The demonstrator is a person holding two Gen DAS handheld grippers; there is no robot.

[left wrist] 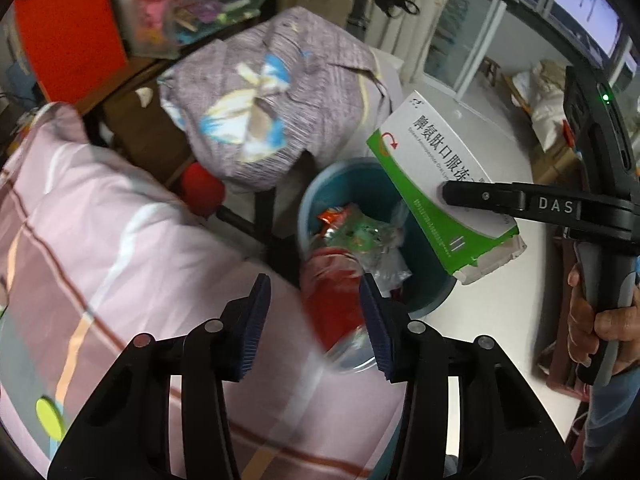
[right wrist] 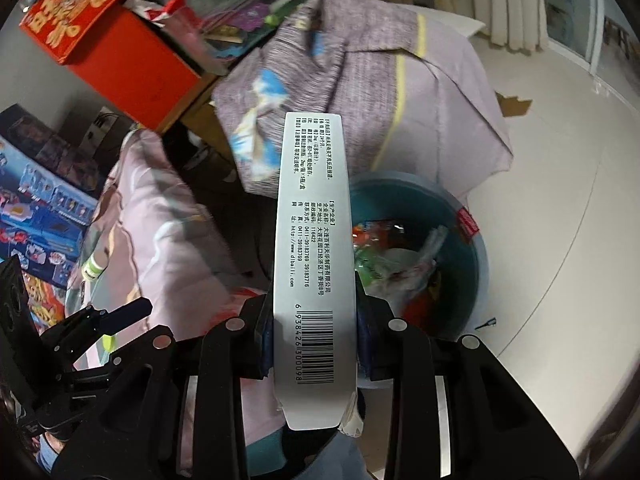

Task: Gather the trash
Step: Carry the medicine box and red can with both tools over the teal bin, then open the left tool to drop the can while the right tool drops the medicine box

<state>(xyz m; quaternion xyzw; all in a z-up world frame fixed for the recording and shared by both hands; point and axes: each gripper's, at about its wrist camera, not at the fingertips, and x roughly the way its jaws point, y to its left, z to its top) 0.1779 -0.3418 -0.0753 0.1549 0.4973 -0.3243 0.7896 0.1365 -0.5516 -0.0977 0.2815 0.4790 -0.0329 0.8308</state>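
Note:
My right gripper [right wrist: 314, 340] is shut on a white and green medicine box [right wrist: 312, 240], its pads pressing the two wide faces. In the left wrist view the box [left wrist: 436, 184] hangs over the right rim of a blue bin [left wrist: 316, 184], with one right finger [left wrist: 460, 196] across it. Wrappers and plastic trash [left wrist: 360, 236] fill the bin [right wrist: 476, 248]. My left gripper [left wrist: 316, 320] stands open over the pink quilt. A blurred clear bottle with a red label [left wrist: 332, 308] lies between its jaws against the right pad, apart from the left pad.
A pink striped quilt [left wrist: 100, 240] covers the left and front. A grey-purple cloth bundle [left wrist: 260, 100] sits on a dark stool behind the bin. A red box [right wrist: 132, 68] stands at the back left. White floor [right wrist: 540, 200] spreads to the right. A hand [left wrist: 600, 320] grips the right handle.

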